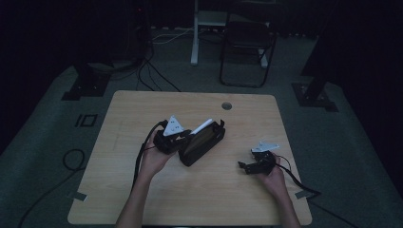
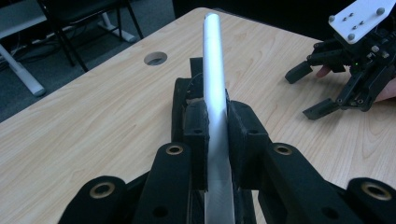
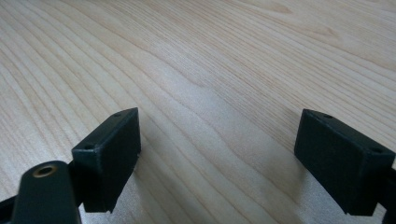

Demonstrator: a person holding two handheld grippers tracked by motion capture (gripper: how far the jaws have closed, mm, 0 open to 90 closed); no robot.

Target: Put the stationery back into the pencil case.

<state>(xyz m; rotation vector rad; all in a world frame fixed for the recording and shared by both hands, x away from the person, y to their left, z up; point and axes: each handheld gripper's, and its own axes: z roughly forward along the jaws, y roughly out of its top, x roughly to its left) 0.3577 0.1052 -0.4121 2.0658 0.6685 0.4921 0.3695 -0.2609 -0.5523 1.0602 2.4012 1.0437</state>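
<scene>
Centre of the high view: the left gripper (image 1: 183, 137) pinches a white pen (image 2: 215, 100) over the open black case (image 1: 202, 142). The right gripper (image 1: 247, 166), jaws spread, rests lower right. Advice: lower the pen lengthwise into the case before releasing.

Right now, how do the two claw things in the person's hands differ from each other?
The left gripper is shut on a white tube, while the right gripper is open with nothing but bare table between its jaws. In the high view the left gripper is at a black case in the middle of the table, while the right gripper is off by the table's edge, away from it. Both are black, hand-held and carry a pale plate on top.
</scene>
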